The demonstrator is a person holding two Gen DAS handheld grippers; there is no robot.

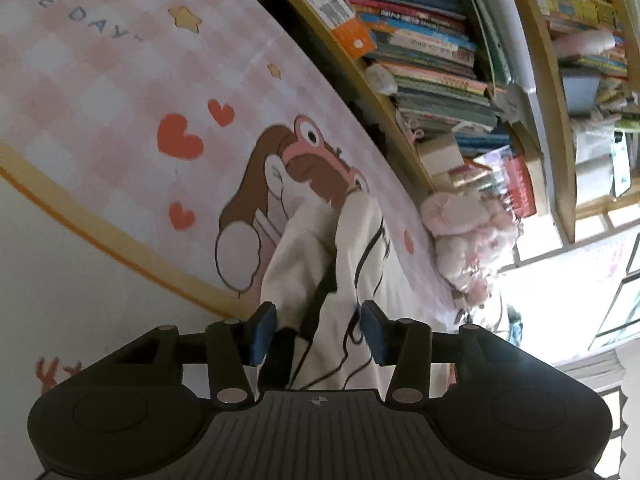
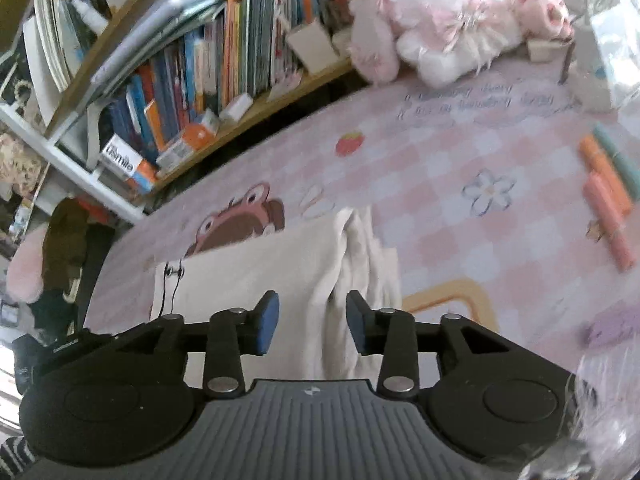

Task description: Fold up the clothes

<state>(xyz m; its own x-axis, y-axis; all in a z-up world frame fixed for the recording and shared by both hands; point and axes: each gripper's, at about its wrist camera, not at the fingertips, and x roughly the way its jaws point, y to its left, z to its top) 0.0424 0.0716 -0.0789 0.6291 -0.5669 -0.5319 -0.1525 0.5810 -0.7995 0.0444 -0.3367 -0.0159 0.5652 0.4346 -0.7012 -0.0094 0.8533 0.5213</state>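
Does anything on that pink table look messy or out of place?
Only the cream garment: its right part is bunched into ridges rather than lying flat, and its black drawstring trails loose across it. The markers and plush toys look undisturbed.

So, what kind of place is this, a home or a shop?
Most likely a home, perhaps a child's room or study. A bookshelf crammed with books stands behind a table with a pink cartoon tablecloth, a plush toy sits at the edge, and a cream garment lies there for folding.
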